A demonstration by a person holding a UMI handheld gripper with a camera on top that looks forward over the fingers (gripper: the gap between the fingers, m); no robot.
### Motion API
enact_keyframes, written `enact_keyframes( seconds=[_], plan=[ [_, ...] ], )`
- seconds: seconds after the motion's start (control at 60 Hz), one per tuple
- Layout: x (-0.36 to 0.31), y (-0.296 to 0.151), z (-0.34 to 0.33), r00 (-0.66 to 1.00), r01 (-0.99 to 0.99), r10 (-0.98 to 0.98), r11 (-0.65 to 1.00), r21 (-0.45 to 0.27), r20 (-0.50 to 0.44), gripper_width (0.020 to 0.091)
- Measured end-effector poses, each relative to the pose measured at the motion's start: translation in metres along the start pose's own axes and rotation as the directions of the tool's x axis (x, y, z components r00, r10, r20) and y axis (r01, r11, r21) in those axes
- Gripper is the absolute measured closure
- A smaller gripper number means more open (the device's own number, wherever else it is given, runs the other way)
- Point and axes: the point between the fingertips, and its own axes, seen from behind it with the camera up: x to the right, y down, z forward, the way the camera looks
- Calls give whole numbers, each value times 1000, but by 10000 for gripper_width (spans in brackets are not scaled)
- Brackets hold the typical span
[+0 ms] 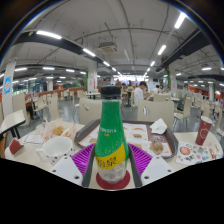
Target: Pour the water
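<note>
- Now: green plastic bottle w/ red cap and white-yellow label (111, 150) stands upright between the 2 fingers of the gripper (112, 160), cap nearest the camera.
- Jaws: magenta pads (84, 158) sit at both sides of the bottle, look pressed on it; seems clamped.
- Bottle over a dark rectangular tray (140, 130) on a white table (175, 160).
- Beyond fingers: red paper cup (204, 130) to the right, well apart; white bowl (56, 146) to the left, near food plates.
- Background: cafeteria hall, rows of tables and chairs, ceiling strip lights (48, 35); people seated far off, details too small to tell.
</note>
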Motion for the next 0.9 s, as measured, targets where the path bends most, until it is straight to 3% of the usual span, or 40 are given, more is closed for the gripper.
enact_keyframes(
  seconds=[0.067, 0.1, 0.35, 0.533, 0.733, 0.9],
  plan=[
    [-5, 6, -10, 1000, 0, 0, 998, -67, -3, 288],
    [-1, 5, -12, 1000, 0, -1, 997, -74, -13, 235],
    [-11, -28, -109, 983, -10, -29, 978, -210, -182, 256],
    [-57, -54, -198, 956, -69, -32, 942, -329, -291, 257],
    [-109, -89, -253, 951, -113, 5, 937, -332, -310, 258],
    [-127, -100, -275, 968, -113, 32, 941, -318, -248, 256]
  ],
)
